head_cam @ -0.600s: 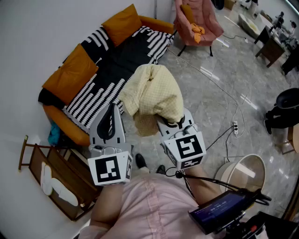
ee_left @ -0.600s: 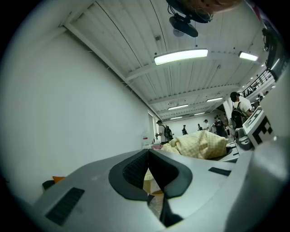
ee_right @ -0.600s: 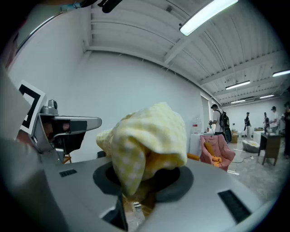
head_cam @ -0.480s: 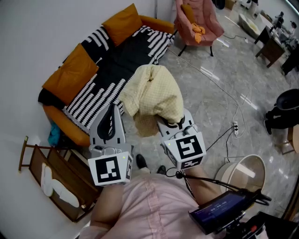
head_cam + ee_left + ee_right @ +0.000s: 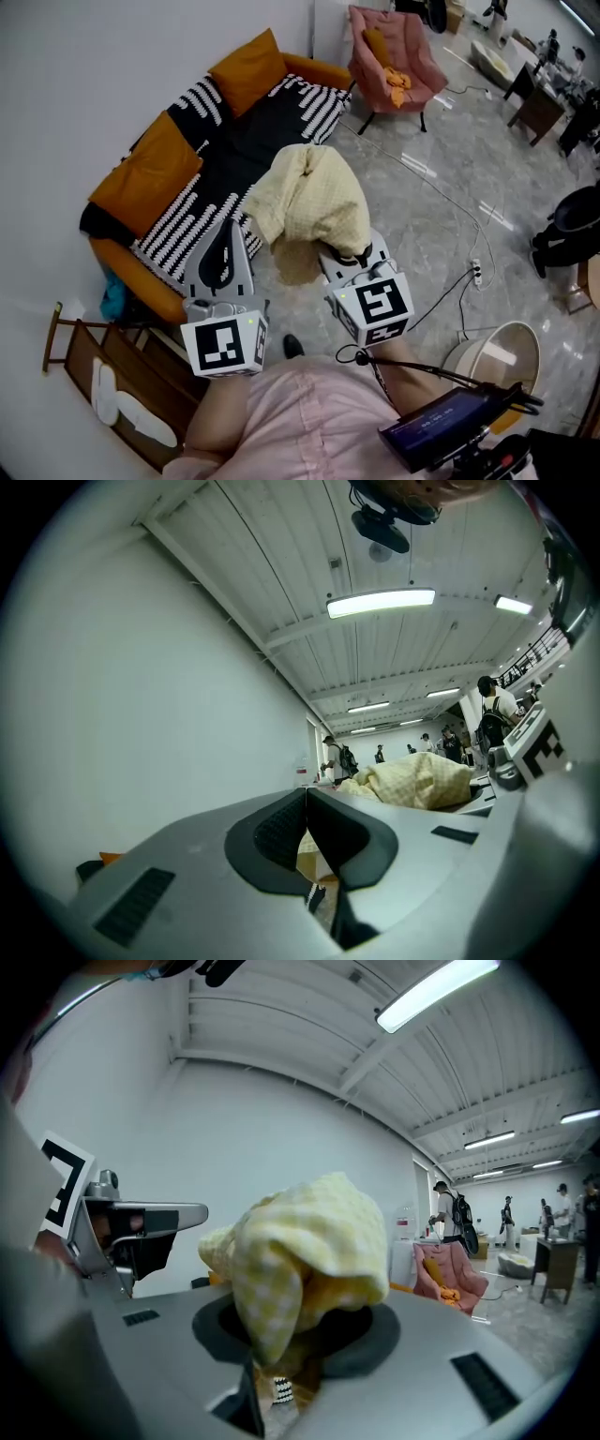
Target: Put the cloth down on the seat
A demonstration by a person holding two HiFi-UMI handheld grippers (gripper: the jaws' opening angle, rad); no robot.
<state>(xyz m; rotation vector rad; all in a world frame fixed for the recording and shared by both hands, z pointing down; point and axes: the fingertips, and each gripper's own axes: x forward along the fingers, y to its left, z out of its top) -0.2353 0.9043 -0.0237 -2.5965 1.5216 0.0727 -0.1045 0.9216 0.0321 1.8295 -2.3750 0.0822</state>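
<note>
Right tongs [image 5: 339,251] clamp the crumpled yellow checked cloth [image 5: 309,197]; left tongs [image 5: 228,230] pressed together, empty.

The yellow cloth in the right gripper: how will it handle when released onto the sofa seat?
Probably floppy: the yellow cloth droops in folds over the right gripper. Likely light, since one pinch carries the whole bundle. It should crumple where it lands on the sofa seat, not roll.
</note>
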